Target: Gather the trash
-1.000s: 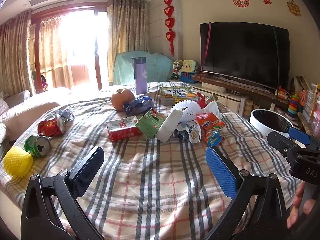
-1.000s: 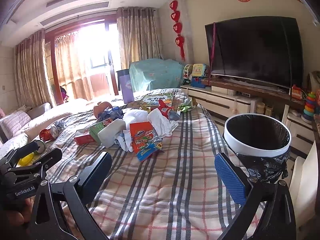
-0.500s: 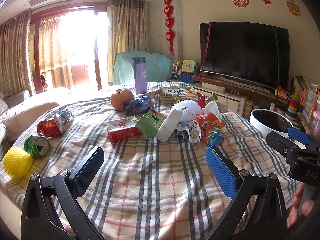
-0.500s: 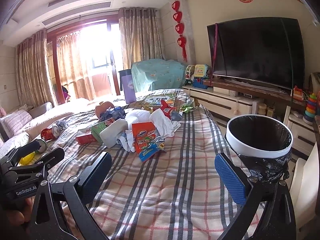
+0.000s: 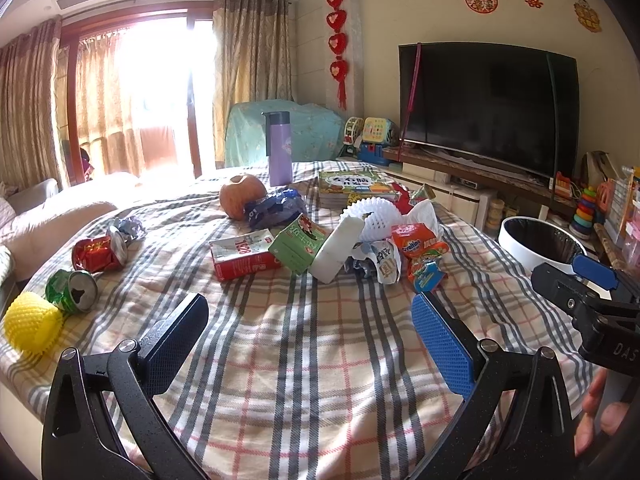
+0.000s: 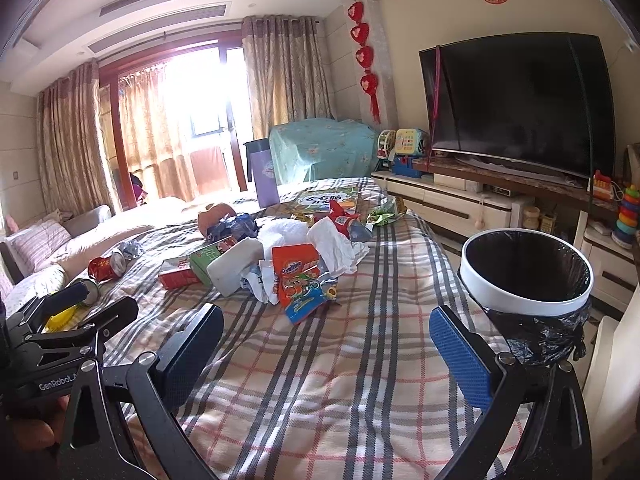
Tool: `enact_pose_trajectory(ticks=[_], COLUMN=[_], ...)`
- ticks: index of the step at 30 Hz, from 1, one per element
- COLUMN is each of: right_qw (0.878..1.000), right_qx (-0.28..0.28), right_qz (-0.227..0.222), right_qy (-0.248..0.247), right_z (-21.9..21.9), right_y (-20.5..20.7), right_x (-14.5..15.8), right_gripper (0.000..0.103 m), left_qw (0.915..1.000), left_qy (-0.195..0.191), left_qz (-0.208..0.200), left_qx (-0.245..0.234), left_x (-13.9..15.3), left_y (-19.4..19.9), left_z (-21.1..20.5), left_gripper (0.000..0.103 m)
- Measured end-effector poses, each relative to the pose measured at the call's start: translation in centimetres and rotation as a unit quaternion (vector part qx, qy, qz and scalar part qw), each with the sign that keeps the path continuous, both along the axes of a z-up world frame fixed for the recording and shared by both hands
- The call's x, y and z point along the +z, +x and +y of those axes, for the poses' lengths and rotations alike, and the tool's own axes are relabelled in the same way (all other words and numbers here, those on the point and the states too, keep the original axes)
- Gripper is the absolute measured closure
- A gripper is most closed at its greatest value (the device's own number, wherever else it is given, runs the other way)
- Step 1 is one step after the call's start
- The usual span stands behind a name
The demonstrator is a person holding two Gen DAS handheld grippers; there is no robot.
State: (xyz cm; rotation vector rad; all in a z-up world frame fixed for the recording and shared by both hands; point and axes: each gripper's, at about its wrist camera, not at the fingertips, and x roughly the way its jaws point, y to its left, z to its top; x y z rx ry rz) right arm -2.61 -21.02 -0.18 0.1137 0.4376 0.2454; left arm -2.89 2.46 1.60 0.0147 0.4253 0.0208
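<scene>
Meanwhile, far left: yellow foam net (image 5: pixel 30 322) and crushed cans (image 5: pixel 74 290) lie near the worktop's (image 5: pixel 304 360) edge; a nudge could send them off.
Left tongs (image 5: pixel 308 332): open, empty.
Centre: wrapper pile (image 6: pixel 296 276) sits loose; a grab may scatter it.
Right tongs (image 6: pixel 324 344): open, empty.
Bin (image 6: pixel 524 300): beside the worktop; tosses could miss.

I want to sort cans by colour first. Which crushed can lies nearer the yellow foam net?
The green can, right beside the yellow foam net; the red can lies farther back.
</scene>
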Motion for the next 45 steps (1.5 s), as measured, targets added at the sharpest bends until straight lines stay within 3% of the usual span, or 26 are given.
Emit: enact_pose_trajectory(ticks=[23,39,45], right_qw=[1.000,0.995,0.993], right_qx=[0.004,0.023,0.034], right_qz=[0.021,0.090,0.115], right_qy=[0.018,0.021,0.022], right_z=[-0.4,-0.3,0.3], right_y=[0.8,5.7,8.0], right_x=[-0.9,-2.1,-2.7], right_gripper=[0.000,0.001,0.014], left_qw=[0.9998,0.9975,0.9952], left_qy=[-0.004,0.015,0.023], left_qz=[0.017,0.065,0.088], left_qx=[-0.003,-0.021,-0.037], left_x=[-0.9,-1.7,-2.3], left_y=[0.9,7.0,9.9], left_z=[0.3,0.8,0.7], left_gripper=[0.000,0.003,0.010])
